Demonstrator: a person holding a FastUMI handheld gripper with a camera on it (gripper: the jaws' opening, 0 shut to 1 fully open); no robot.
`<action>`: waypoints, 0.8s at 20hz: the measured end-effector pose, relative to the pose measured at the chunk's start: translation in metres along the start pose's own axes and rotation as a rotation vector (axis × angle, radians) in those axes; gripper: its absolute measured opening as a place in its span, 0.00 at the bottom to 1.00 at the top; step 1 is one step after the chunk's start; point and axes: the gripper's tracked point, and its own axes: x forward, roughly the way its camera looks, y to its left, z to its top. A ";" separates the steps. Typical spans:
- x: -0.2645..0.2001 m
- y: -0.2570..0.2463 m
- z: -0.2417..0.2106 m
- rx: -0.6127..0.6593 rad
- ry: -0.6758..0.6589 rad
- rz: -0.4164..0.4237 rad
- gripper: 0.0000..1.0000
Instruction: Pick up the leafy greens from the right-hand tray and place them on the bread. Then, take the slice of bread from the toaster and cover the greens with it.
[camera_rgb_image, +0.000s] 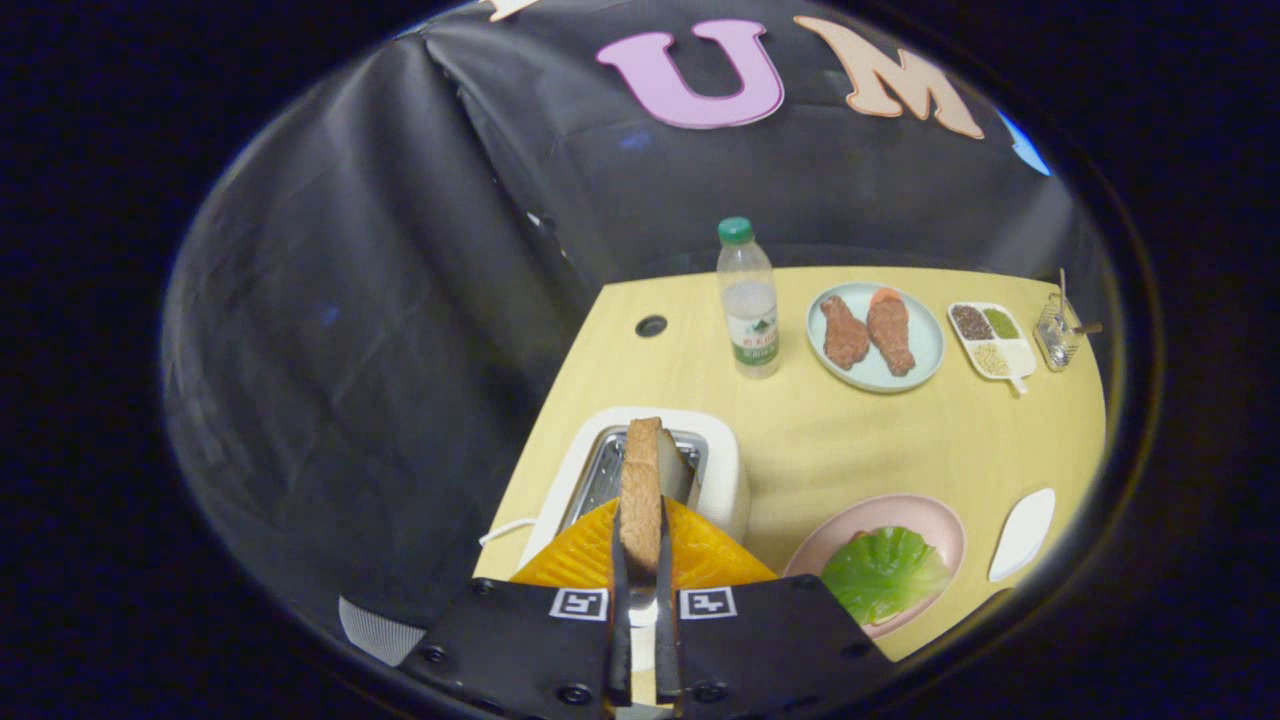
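Gripper (640, 560) is pinching the bread (640, 490), fingers (619, 590) narrow and pressing both flat faces. Slice is standing on edge, tan crust facing the camera, pale crumb showing on its right side. It is sitting between the fingers, its far end over the toaster (725, 470) slot; whether it is touching the slot, cannot tell. Toaster is standing at the table's (880, 440) left edge, cord trailing off. Right of it a pink plate (930, 520) is carrying the greens (885, 570). Bare tabletop is lying beyond toaster and plate. Further back: bottle (748, 300), plate of meat (875, 335), grain dish (990, 340), wire basket (1058, 330). White dish (1022, 533) is lying near the right edge.
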 end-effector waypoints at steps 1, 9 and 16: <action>-0.005 0.001 0.005 0.020 -0.012 0.021 0.12; -0.070 -0.022 0.051 0.118 -0.142 0.114 0.12; -0.116 -0.111 0.060 0.198 -0.266 0.097 0.12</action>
